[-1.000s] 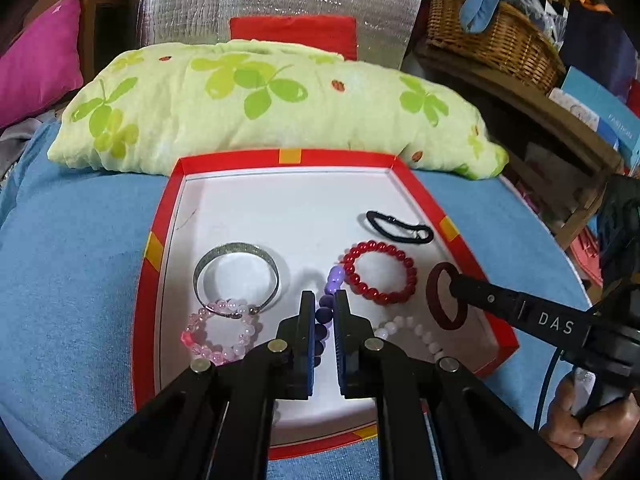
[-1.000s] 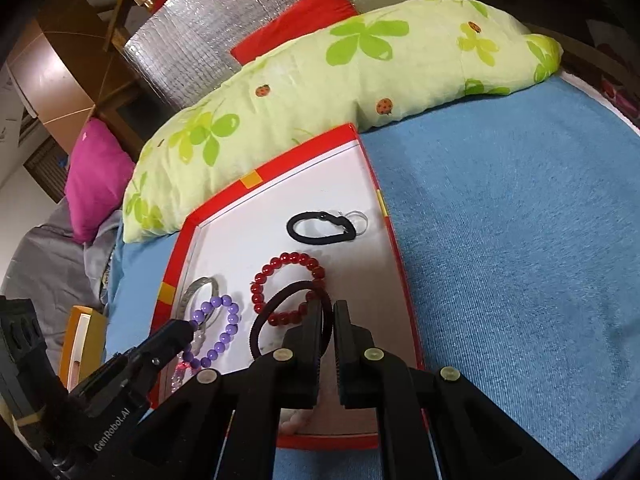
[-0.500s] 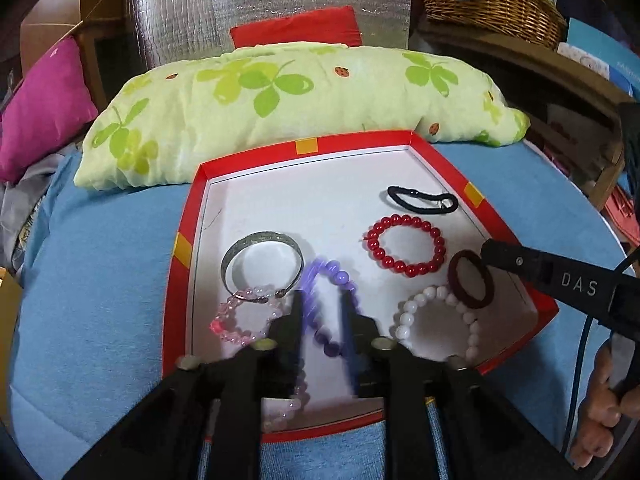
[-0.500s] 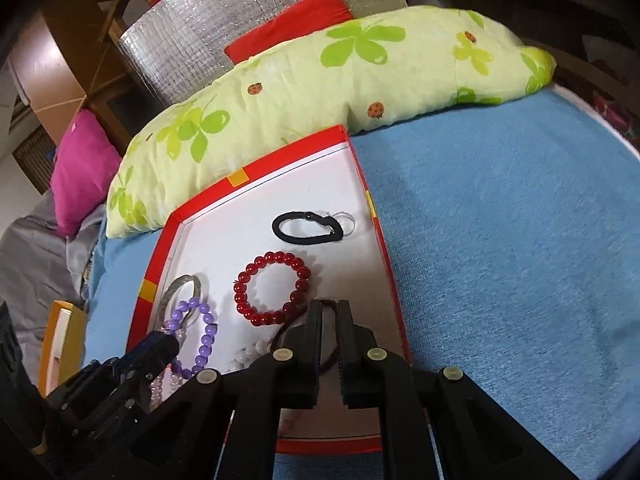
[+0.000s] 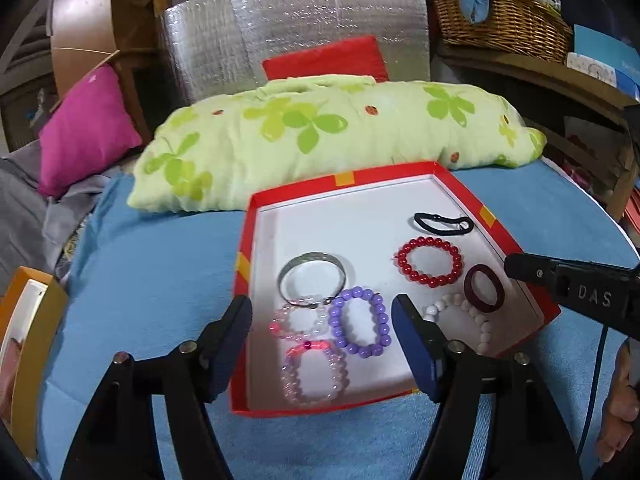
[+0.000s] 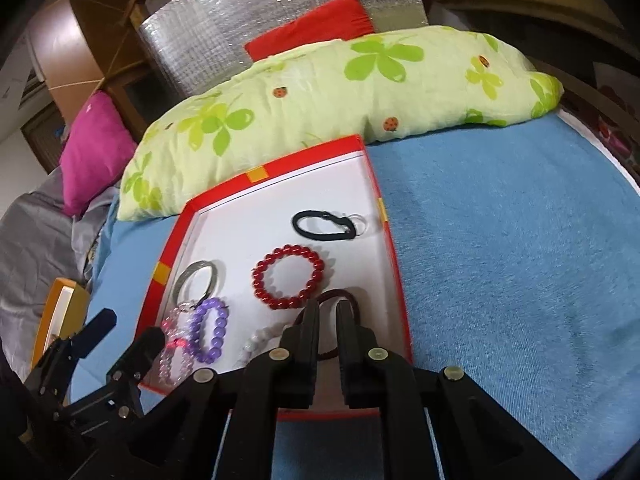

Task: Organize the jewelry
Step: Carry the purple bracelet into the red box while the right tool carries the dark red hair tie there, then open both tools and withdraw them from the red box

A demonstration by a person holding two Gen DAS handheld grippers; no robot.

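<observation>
A red-rimmed white tray (image 5: pixel 496 236) lies on the blue bedspread and holds several pieces. A purple bead bracelet (image 5: pixel 359 322) lies near the front, beside pink bead bracelets (image 5: pixel 312 374) and a silver bangle (image 5: pixel 312 280). A red bead bracelet (image 5: pixel 430 262), a black hair tie (image 5: pixel 442 224), a maroon hair tie (image 5: pixel 483 289) and a white bead bracelet (image 5: pixel 460 316) lie to the right. My left gripper (image 5: pixel 322 328) is open and empty above the tray's front. My right gripper (image 6: pixel 329 316) is nearly shut, its tips over the maroon hair tie (image 6: pixel 352 300), empty.
A green flowered pillow (image 5: pixel 320 136) lies behind the tray. A magenta cushion (image 5: pixel 88 128) and grey cloth are at the left. An orange box (image 5: pixel 24 340) stands at the left edge. A wicker basket (image 5: pixel 500 16) sits on a shelf at the back right.
My left gripper opened, let go of the purple bead bracelet in the tray and drew back. My right gripper released the maroon hair tie in the tray and pulled back a little.
</observation>
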